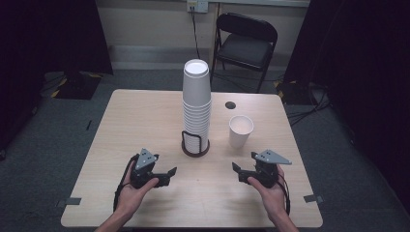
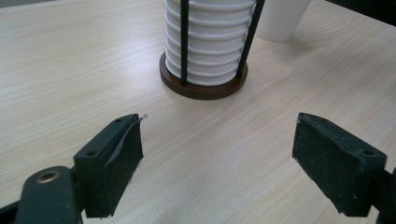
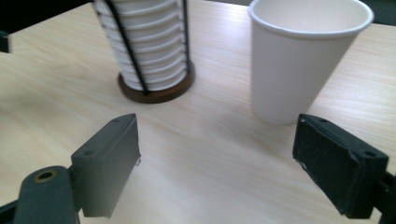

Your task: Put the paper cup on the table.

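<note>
A tall stack of white paper cups (image 1: 196,96) stands in a holder with black wire rods and a round brown base (image 1: 195,147) at the middle of the wooden table (image 1: 145,121). One single white cup (image 1: 240,130) stands upright just right of it. My left gripper (image 1: 169,176) is held low near the front left, open with nothing between its pads, and points toward the holder base (image 2: 203,86). My right gripper (image 1: 238,173) is at the front right, open and holding nothing. In the right gripper view the single cup (image 3: 299,60) stands close ahead of the right pad and apart from it.
A black folding chair (image 1: 246,41) stands behind the table's far edge. A small dark round hole (image 1: 230,105) sits in the tabletop behind the single cup. Grey tape marks (image 1: 72,201) lie by the front corners. Bare wood stretches between the two grippers.
</note>
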The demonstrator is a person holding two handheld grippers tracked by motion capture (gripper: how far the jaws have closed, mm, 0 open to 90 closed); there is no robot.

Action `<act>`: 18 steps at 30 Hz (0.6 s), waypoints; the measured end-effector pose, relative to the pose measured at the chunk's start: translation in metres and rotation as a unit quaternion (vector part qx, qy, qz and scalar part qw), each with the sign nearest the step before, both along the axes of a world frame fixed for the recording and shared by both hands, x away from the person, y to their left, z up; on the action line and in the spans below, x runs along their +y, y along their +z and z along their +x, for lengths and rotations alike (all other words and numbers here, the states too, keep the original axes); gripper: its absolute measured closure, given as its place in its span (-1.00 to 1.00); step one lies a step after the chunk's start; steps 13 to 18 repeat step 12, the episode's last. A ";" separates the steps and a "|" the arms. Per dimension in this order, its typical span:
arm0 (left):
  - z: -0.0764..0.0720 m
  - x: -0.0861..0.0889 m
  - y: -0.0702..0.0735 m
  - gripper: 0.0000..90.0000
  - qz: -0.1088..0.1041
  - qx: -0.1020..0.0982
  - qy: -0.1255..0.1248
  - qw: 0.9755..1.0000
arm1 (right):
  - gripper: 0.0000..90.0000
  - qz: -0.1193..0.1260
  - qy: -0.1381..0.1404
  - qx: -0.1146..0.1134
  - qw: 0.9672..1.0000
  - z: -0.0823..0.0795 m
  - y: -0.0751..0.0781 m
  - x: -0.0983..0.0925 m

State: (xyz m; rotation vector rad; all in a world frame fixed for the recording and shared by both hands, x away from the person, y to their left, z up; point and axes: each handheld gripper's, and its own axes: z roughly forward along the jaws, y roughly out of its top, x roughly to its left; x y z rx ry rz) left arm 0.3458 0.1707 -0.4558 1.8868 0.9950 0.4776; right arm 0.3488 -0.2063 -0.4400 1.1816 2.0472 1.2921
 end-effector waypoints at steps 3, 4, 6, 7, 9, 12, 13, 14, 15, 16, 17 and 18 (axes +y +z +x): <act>0.000 0.000 -0.002 -0.64 0.000 0.005 0.004 1.000 | -0.68 0.008 0.005 0.002 1.000 -0.010 -0.005 0.004; 0.000 -0.001 -0.003 -0.64 -0.003 0.006 0.004 1.000 | -0.68 0.006 0.004 0.004 1.000 -0.012 -0.007 0.006; 0.000 0.000 -0.002 -0.64 -0.004 0.004 0.004 1.000 | -0.68 0.003 0.007 0.005 1.000 -0.013 -0.010 0.007; 0.000 0.001 -0.001 -0.64 -0.008 0.005 0.005 1.000 | -0.68 0.006 0.001 0.007 1.000 -0.013 -0.010 0.007; 0.000 0.003 -0.001 -0.64 -0.015 0.008 0.012 1.000 | -0.68 0.012 0.000 0.009 1.000 -0.013 -0.011 0.006; 0.001 0.006 -0.002 -0.64 -0.015 0.009 0.020 1.000 | -0.68 0.009 -0.005 0.008 1.000 -0.015 -0.011 0.005; 0.001 0.006 -0.002 -0.64 -0.015 0.009 0.020 1.000 | -0.68 0.009 -0.005 0.008 1.000 -0.015 -0.011 0.005; 0.001 0.006 -0.002 -0.64 -0.015 0.009 0.020 1.000 | -0.68 0.009 -0.005 0.008 1.000 -0.015 -0.011 0.005; 0.001 0.006 -0.002 -0.64 -0.015 0.009 0.020 1.000 | -0.68 0.009 -0.005 0.008 1.000 -0.015 -0.011 0.005; 0.001 0.006 -0.002 -0.64 -0.015 0.009 0.020 1.000 | -0.68 0.009 -0.005 0.008 1.000 -0.015 -0.011 0.005; 0.001 0.006 -0.002 -0.64 -0.015 0.009 0.020 1.000 | -0.68 0.009 -0.005 0.008 1.000 -0.015 -0.011 0.005; 0.001 0.006 -0.002 -0.64 -0.015 0.009 0.020 1.000 | -0.68 0.009 -0.005 0.008 1.000 -0.015 -0.011 0.005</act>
